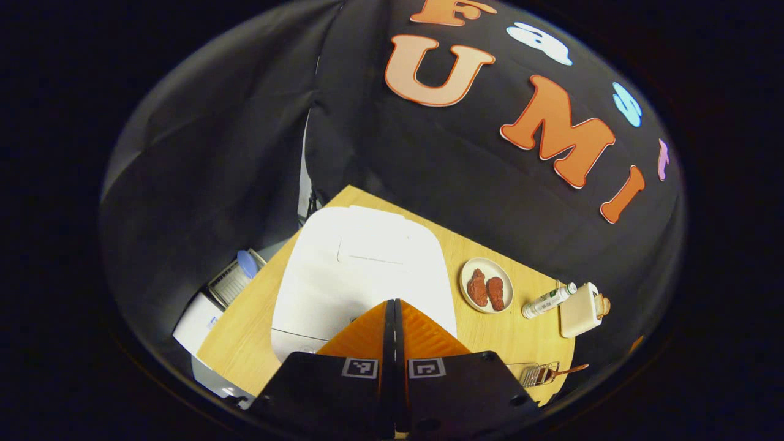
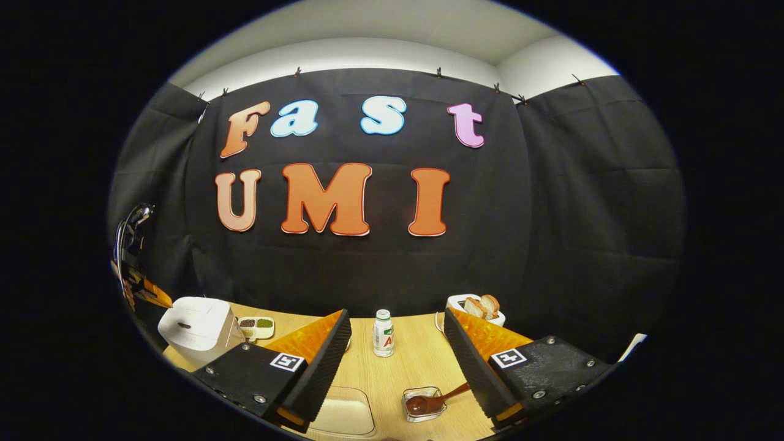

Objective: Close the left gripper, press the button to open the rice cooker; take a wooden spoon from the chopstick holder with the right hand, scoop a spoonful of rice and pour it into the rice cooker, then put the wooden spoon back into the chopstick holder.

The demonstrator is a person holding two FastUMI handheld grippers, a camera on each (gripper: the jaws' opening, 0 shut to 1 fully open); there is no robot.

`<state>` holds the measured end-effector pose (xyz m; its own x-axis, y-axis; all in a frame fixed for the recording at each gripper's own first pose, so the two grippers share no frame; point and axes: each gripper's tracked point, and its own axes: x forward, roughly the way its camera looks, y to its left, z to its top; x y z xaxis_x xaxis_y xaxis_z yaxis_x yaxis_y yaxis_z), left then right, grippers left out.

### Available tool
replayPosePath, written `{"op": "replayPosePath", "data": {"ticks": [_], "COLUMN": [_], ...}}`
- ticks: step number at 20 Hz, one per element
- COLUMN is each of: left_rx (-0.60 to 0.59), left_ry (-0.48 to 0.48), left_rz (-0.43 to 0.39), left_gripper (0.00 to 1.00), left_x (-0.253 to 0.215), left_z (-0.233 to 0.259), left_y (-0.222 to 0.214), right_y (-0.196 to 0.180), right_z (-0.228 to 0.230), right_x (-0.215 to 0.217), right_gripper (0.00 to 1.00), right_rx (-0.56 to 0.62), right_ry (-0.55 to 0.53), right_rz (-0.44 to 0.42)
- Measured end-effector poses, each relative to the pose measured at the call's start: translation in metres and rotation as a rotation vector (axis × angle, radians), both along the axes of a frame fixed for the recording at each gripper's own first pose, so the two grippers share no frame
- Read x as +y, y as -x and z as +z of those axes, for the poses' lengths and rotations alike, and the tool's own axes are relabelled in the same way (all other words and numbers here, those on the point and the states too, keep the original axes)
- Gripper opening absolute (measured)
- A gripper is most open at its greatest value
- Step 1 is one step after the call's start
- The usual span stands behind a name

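A light wooden desk (image 1: pixel 245 331) stands against the black cloth wall of the booth, and the white rice cooker (image 1: pixel 361 275) sits at the middle of the left gripper view, its lid down. The left claw (image 1: pixel 392 312) is at the bottom centre of that frame, its 2 orange fingers pressed together with nothing between them, tips pointing at the cooker's near edge. So step 1 looks to be in hand: the claw is closed and the button press has not yet opened the lid. The button itself cannot be made out; it probably lies under or just ahead of the fingertips.

In the right gripper view the right claw (image 2: pixel 398 343) is spread wide and empty, well above the desk. Between its fingers at the lower centre of the frame lies the wooden spoon (image 2: pixel 432 402), bowl resting in a small clear container (image 2: pixel 422 398), handle slanting to the upper right. A small white bottle (image 2: pixel 383 334) stands beyond it.

Next, the left claw likely needs a firm push onto the release until the lid springs. The right claw can then come down over the spoon handle.
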<state>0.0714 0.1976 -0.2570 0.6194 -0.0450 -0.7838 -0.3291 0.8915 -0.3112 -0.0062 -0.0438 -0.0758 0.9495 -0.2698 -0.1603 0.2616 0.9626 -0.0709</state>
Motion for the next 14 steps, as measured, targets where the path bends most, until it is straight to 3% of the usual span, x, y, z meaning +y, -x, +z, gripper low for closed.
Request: {"op": "replayPosePath", "data": {"ticks": [7, 14], "left_rx": [0.139, 0.107], "left_ry": [0.103, 0.110], "left_rz": [-0.012, -0.006], "left_gripper": [0.05, 0.05], "left_x": [-0.006, -0.006], "left_z": [-0.056, -0.062], "left_y": [0.004, -0.001], "right_y": [0.011, 0.015], "right_z": [-0.012, -0.027], "right_x": [-0.011, -0.007], "right_gripper": [0.95, 0.95], "right_rx": [0.026, 0.056], "right_ry": [-0.010, -0.028], "right_rz": [-0.089, -0.096]}}
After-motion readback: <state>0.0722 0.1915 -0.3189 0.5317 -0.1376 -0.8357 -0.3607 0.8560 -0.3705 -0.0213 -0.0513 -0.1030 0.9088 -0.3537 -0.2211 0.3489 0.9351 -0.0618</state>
